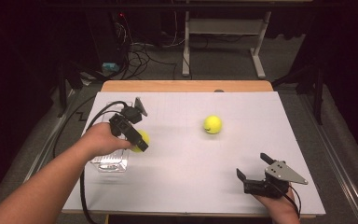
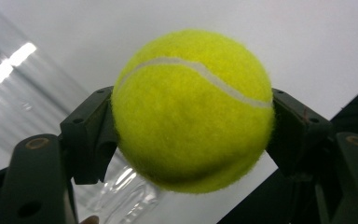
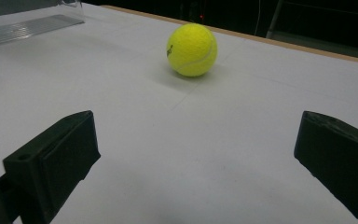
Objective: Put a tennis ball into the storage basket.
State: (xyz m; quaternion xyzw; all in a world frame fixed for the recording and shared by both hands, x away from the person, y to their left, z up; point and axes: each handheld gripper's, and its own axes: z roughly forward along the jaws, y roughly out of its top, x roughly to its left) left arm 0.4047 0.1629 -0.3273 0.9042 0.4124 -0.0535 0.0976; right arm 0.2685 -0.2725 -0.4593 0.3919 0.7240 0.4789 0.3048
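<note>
My left gripper (image 1: 142, 142) is shut on a yellow tennis ball (image 2: 193, 112), which both jaws press from the sides; in the high view that ball (image 1: 142, 138) hangs at the table's left, just right of a clear plastic container (image 1: 109, 161). A second tennis ball (image 1: 212, 124) rests on the white table top right of centre, and it lies ahead of the right gripper's jaws (image 3: 192, 50). My right gripper (image 1: 252, 167) sits near the front right edge, open wide with nothing between its fingers (image 3: 51, 154).
The white sheet (image 1: 191, 158) covers the table, with a wooden edge (image 1: 186, 86) at the far side. The clear container stands under my left hand; its corner (image 3: 72, 4) appears far off. Beyond the table are cables, a dark floor and a metal frame (image 1: 223, 28).
</note>
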